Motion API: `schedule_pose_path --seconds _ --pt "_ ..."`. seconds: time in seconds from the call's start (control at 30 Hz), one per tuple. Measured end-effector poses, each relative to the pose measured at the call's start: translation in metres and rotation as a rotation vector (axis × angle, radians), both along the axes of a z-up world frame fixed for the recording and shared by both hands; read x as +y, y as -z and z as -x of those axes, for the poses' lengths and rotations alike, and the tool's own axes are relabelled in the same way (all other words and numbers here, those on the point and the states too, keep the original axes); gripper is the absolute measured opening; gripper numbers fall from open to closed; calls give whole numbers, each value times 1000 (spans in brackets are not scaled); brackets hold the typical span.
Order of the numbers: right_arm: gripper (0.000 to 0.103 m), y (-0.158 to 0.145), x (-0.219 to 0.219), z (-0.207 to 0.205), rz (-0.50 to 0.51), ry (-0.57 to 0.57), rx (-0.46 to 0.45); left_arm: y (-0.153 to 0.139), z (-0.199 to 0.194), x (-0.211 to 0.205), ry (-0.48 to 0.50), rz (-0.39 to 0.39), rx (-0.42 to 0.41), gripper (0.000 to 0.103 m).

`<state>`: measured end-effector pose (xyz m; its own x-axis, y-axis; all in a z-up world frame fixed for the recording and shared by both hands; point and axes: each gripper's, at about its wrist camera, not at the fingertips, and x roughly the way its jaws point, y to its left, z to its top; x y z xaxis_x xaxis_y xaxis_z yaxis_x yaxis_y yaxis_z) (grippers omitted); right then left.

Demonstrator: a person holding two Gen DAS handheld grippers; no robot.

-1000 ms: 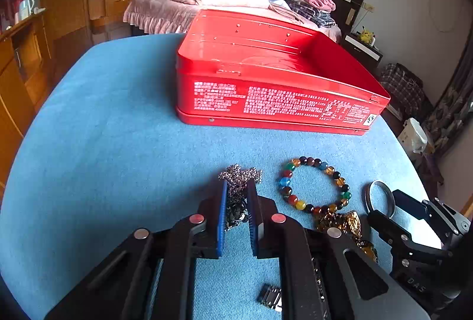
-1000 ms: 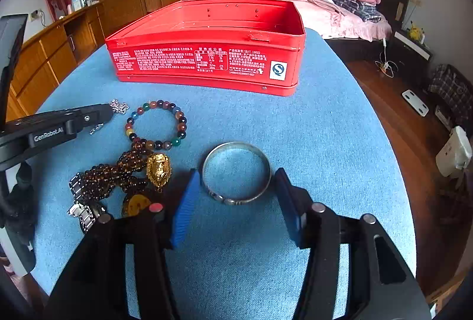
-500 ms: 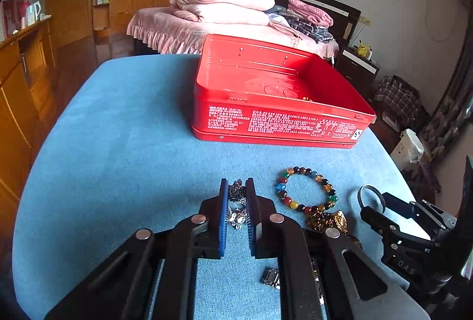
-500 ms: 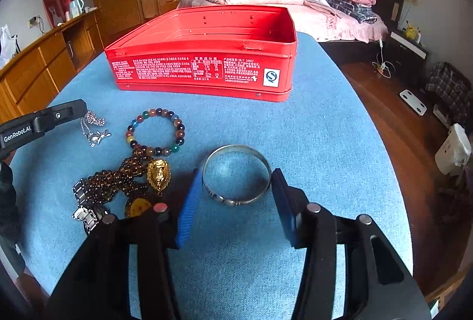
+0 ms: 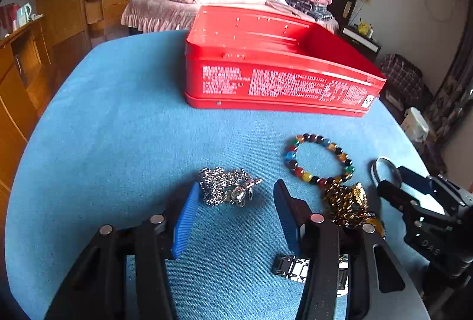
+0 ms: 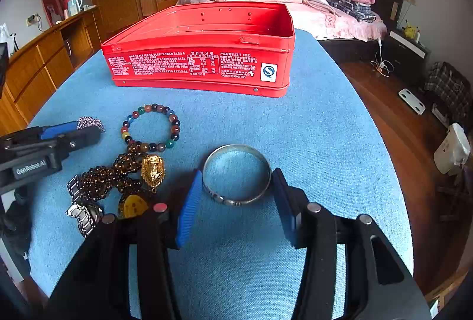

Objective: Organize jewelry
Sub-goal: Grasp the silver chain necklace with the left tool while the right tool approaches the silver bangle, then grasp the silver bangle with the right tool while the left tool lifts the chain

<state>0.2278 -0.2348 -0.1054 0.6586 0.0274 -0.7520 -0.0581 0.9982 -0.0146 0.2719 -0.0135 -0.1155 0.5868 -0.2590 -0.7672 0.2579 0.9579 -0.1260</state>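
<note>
Left gripper point(image 5: 233, 201) is spread wide, chain point(image 5: 227, 186) lying loose between its pads (on the blue cloth point(image 5: 118, 142)). Right gripper point(image 6: 236, 198) is spread around the bangle point(image 6: 236, 173), not gripped. Red tin point(image 6: 201, 53) sits beyond.

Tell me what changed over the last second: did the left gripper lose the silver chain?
Yes. The left gripper, shut on the tangled silver chain necklace and lifting it a moment ago, has opened wide; the chain now lies heaped on the blue tablecloth between its fingers. The right gripper stays open around the silver metal bangle. The red tin box and multicoloured bead bracelet are unmoved.
</note>
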Motion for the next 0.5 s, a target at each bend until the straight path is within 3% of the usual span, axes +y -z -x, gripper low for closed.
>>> schedule_pose_path --seconds 0.07,0.13,0.23,0.27,0.5 --pt "47 0 0 0 -1 0 0 -1 2 0 -3 -8 -4 26" --pt "47 0 1 0 -1 1 0 0 3 1 2 10 -1 20" --pt "47 0 1 0 -2 2 -2 -2 8 2 -3 17 -12 17" --pt "47 -1 1 1 -8 6 -6 -3 10 4 -9 25 -20 12" --pt "46 -13 -3 6 -28 20 -54 -18 22 16 -36 84 -74 11"
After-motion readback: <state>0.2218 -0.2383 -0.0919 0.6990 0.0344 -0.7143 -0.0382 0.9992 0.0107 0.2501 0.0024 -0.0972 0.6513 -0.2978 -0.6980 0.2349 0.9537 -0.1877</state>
